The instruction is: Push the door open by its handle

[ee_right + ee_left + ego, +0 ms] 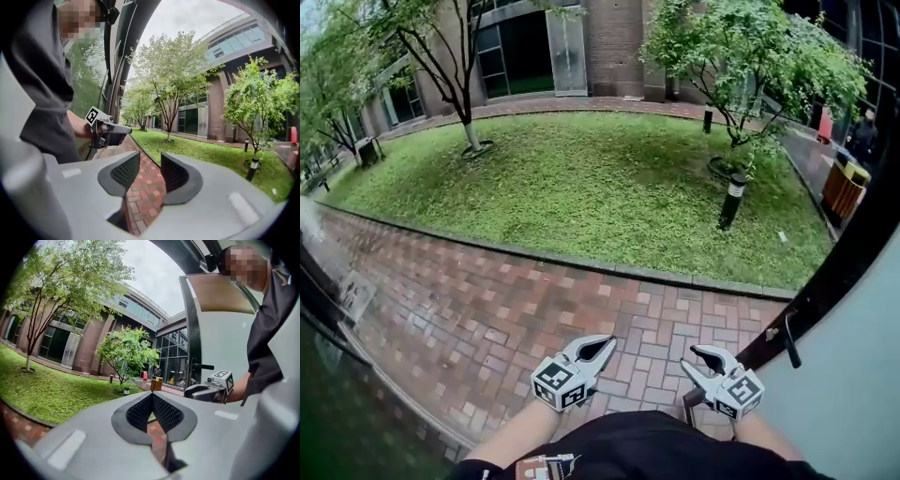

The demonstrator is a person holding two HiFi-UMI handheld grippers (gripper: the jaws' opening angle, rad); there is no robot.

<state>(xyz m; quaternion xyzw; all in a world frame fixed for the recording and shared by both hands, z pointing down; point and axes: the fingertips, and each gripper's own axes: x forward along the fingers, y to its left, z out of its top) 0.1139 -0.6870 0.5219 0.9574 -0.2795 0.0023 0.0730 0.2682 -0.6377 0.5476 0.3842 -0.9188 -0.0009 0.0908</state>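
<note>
The door (853, 375) stands swung open at my right, a pale panel in a black frame. Its black lever handle (788, 343) sticks out from the frame edge, a little right of and above my right gripper (701, 353). That gripper is open and empty, apart from the handle. In the right gripper view its jaws (150, 163) stand apart over red brick paving. My left gripper (607, 346) is shut on nothing, its tips meeting (152, 395). The left gripper view shows the handle (202, 366) and door panel (220, 333) beyond the right gripper (208, 391).
A red brick path (487, 309) runs ahead, edged by a lawn (581, 178) with trees (741, 47) and a short bollard light (731, 199). Brick and glass buildings (609, 37) lie beyond. A glass wall (337, 412) is at my left. A bin (156, 383) stands by the far path.
</note>
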